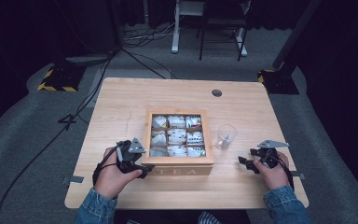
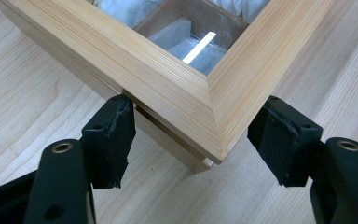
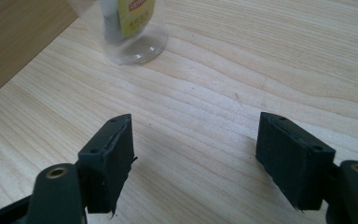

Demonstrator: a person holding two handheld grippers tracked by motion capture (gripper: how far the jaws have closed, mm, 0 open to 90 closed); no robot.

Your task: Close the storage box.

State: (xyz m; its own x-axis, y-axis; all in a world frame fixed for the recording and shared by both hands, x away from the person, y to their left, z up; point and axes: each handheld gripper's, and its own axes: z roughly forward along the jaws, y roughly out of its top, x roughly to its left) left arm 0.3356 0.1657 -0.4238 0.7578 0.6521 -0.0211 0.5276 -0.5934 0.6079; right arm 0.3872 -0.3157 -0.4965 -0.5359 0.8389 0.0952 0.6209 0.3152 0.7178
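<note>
Left gripper view: left hand-held gripper (image 2: 193, 135) spread around tea box (image 2: 168, 88) corner, not pinching.

There is one square wooden tea box with a glass lid (image 1: 179, 161) on the one light wooden table (image 1: 121, 100). The box has nine compartments, three rows of three, and each compartment holds white tea bag packets (image 1: 176, 136); their exact number I cannot tell. There is one clear plastic cup (image 1: 226, 136), and inside it one tea bag with a yellow label (image 3: 135, 11). There are two black two-jaw grippers: one left gripper (image 1: 145, 171) and one right gripper (image 1: 242, 162), each with two jaws.
</note>
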